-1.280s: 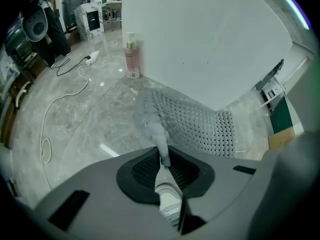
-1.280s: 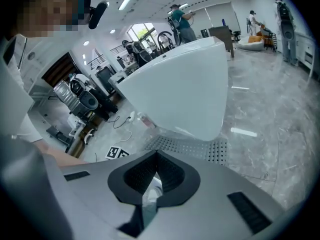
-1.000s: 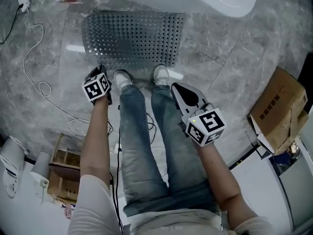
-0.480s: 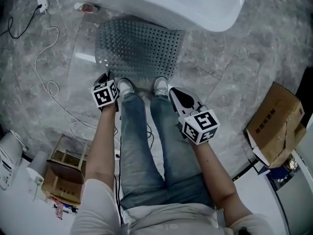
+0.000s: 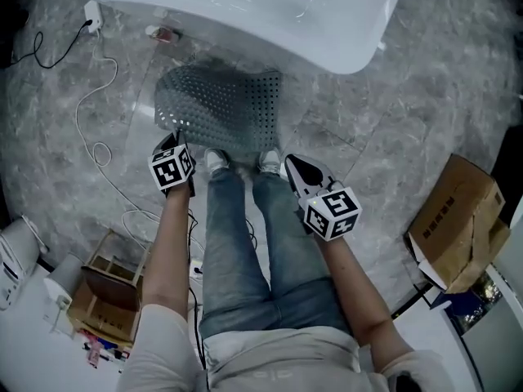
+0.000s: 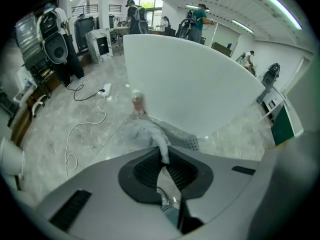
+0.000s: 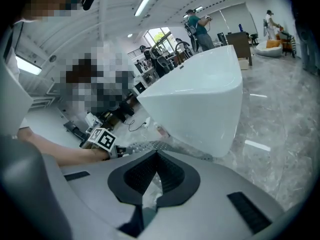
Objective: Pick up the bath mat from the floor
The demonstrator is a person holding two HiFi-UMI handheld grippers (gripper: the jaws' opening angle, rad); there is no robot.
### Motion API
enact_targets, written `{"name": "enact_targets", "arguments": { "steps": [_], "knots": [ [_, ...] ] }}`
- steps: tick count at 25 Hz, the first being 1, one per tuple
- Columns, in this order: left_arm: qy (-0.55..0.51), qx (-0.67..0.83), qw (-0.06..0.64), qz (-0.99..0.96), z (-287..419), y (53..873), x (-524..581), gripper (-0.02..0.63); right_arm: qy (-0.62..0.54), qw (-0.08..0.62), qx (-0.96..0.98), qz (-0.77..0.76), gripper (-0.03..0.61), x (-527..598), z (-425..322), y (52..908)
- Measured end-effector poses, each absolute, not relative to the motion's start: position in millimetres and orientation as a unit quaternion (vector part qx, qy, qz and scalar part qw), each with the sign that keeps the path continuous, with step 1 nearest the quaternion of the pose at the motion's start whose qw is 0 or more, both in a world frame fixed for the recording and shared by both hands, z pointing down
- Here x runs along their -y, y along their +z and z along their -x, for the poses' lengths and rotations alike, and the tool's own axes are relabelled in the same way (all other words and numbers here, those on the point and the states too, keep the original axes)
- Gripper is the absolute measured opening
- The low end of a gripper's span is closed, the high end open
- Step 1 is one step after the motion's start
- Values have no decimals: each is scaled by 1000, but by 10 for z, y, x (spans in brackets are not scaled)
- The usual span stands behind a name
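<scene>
Between the jaws of my left tool (image 6: 163, 159) a twisted corner of the grey perforated bath mat (image 5: 221, 109) is pinched, the jaws having just been closing on it. The rest slopes down past the tip to the floor (image 5: 392, 96) beside the white bathtub (image 5: 270, 6). My right tool (image 7: 156, 155) has its jaws together, the mat's edge right at its tip; whether it catches I cannot tell. Square black-and-white markers cover its cube (image 5: 333, 212).

1. Blue denim jeans (image 5: 245, 251) mid-frame, with white sneakers (image 5: 216, 160) above.
2. Pale short-sleeved top (image 5: 278, 372) along the bottom edge.
3. Grey left tool (image 5: 167, 140) and right tool (image 5: 287, 162), each bearing a white cube with black markers (image 5: 333, 213).
</scene>
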State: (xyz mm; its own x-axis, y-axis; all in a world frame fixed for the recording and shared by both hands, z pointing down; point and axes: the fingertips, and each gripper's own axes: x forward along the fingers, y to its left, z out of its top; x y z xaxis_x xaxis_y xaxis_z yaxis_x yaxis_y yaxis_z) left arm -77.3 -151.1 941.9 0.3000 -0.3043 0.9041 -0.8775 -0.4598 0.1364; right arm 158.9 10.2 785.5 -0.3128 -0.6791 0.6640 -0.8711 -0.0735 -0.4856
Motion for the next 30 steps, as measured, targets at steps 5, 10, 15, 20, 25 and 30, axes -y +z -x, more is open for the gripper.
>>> {"name": "enact_targets", "arguments": {
  "steps": [5,10,15,20,25,30],
  "knots": [
    [418,432,334,-726,996,8980,1577,40,441,109,684,-571,26,-36,-1591,7596],
    [395,451,337,-726,1220,8499,1607,40,425,114,700,-563,26,67,-1482,7278],
    [384,444,330,-739,1259,7987,1633,40,405,118,717,-555,26,249,-1325,6928],
    [381,426,335,-749,1252,7500,1605,40,385,117,731,-551,26,499,-1171,6498],
    [374,424,329,-756,1328,6975,1638,40,356,118,751,-544,26,766,-1033,6010],
    [373,429,296,-768,1557,6385,1716,40,331,122,771,-530,26,965,-841,5575]
  ]
}}
